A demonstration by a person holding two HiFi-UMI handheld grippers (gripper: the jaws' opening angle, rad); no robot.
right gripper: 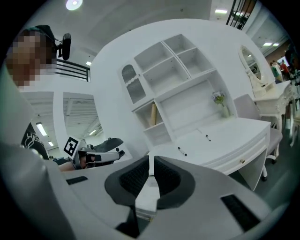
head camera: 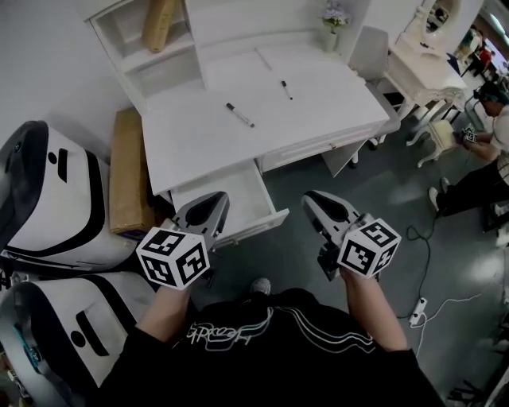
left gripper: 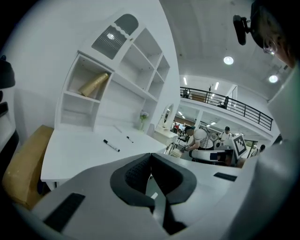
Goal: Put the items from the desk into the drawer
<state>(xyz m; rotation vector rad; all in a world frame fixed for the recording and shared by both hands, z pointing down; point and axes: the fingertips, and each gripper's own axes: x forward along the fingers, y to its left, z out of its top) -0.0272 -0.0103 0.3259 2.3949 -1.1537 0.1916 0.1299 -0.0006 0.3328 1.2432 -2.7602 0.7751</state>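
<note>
Two black markers lie on the white desk (head camera: pixel 318 119): one (head camera: pixel 239 114) near the middle, the other (head camera: pixel 285 90) further back right. They also show as marker (left gripper: pixel 111 146) and marker (left gripper: pixel 129 139) in the left gripper view, and as marker (right gripper: pixel 182 151) and marker (right gripper: pixel 206 137) in the right gripper view. The desk's left drawer (head camera: pixel 258 219) stands pulled out. My left gripper (head camera: pixel 216 197) hovers over the drawer's front, shut and empty (left gripper: pixel 151 157). My right gripper (head camera: pixel 312 197) is held in front of the desk, well short of the markers, also shut and empty (right gripper: pixel 151 161).
A cardboard box (head camera: pixel 127 171) leans at the desk's left, beside white-and-black machines (head camera: pixel 56 199). The hutch shelf holds a brown roll (head camera: pixel 157 24); a flower vase (head camera: pixel 332 32) stands at the back. A chair (head camera: pixel 374 56), a dressing table (head camera: pixel 425 67), a person (head camera: pixel 485 159) and floor cables (head camera: pixel 417 310) are at the right.
</note>
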